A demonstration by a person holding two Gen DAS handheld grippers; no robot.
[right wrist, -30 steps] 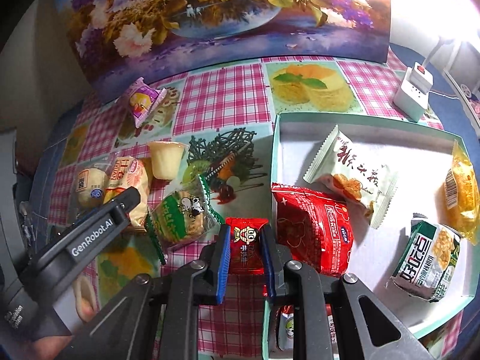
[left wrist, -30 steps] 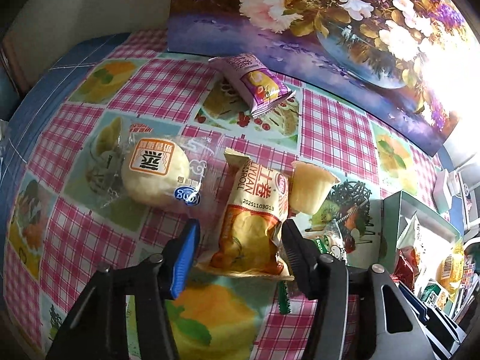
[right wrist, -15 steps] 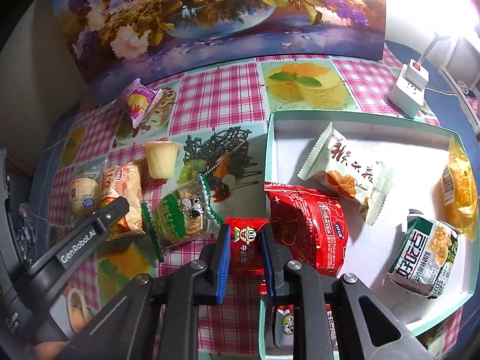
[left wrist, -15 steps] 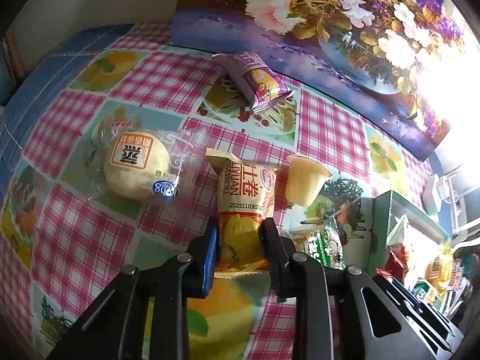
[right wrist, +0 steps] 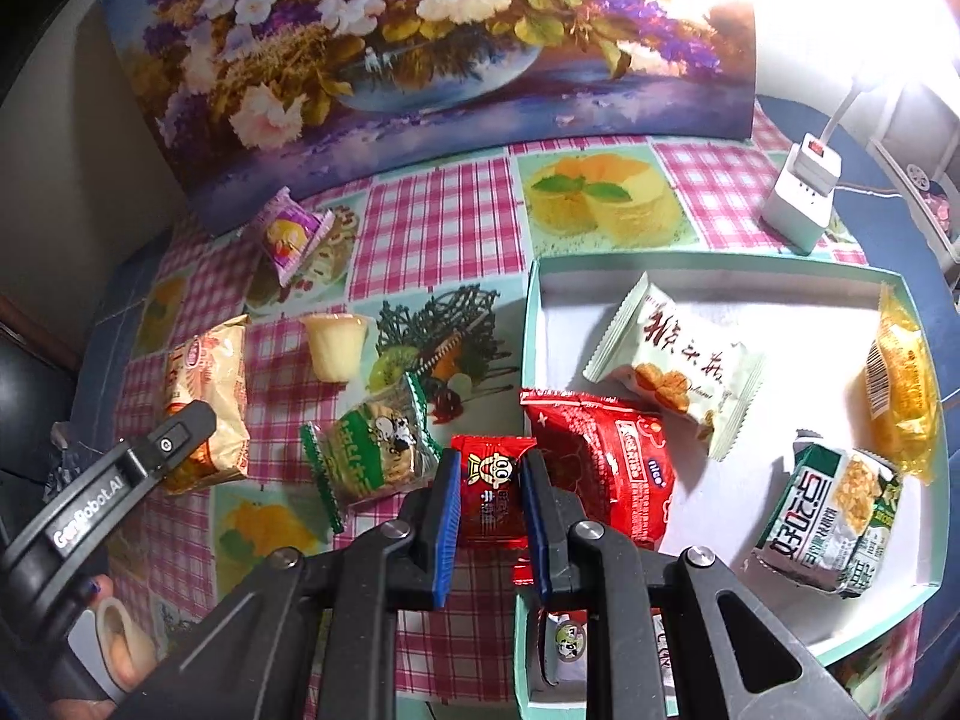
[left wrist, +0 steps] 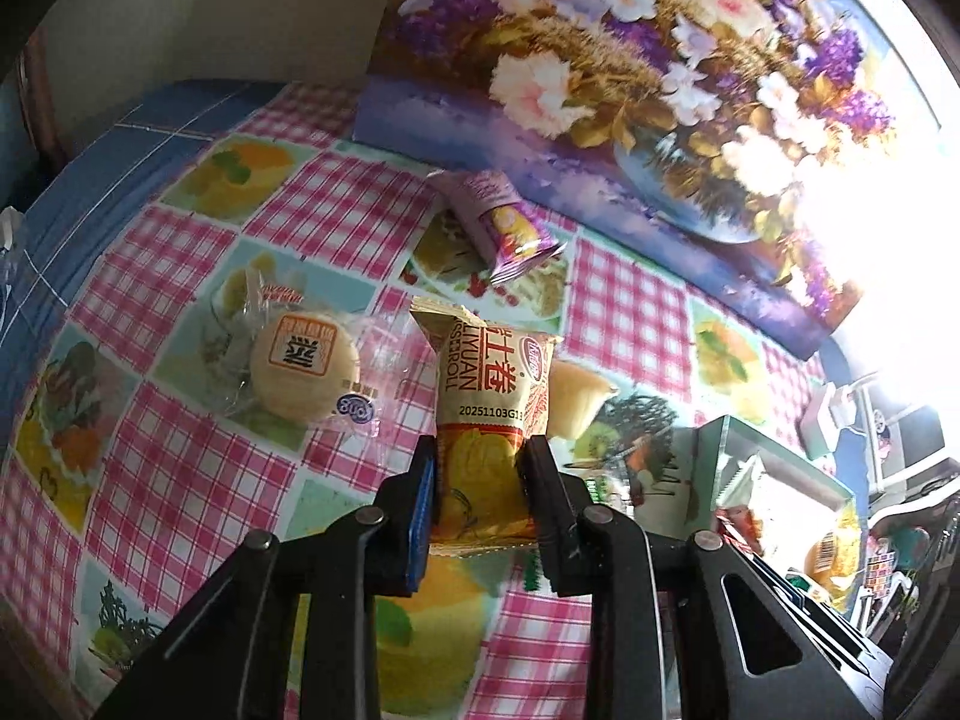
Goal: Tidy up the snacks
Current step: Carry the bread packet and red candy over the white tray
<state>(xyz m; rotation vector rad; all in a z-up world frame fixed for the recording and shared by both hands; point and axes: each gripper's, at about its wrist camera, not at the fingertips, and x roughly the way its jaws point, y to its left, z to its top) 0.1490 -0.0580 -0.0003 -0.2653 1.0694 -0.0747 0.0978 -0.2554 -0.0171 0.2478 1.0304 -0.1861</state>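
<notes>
Jaws of my left gripper [left wrist: 480,480] clamped on yellow roll packet [left wrist: 489,414]; my right gripper [right wrist: 489,498] jaws clamped on small red packet [right wrist: 492,492] beside tray [right wrist: 708,261].

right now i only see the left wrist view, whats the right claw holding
Observer: The right claw is shut on a small red packet.
Operator: where is that relative to the box
Observer: At the left wall of the box, beside a large red bag that lies just inside that wall.
Operator: left claw has the yellow roll packet, any room in there for it
Observer: Probably. Bare white floor shows between a white packet, a yellow packet and a green-and-white packet.
</notes>
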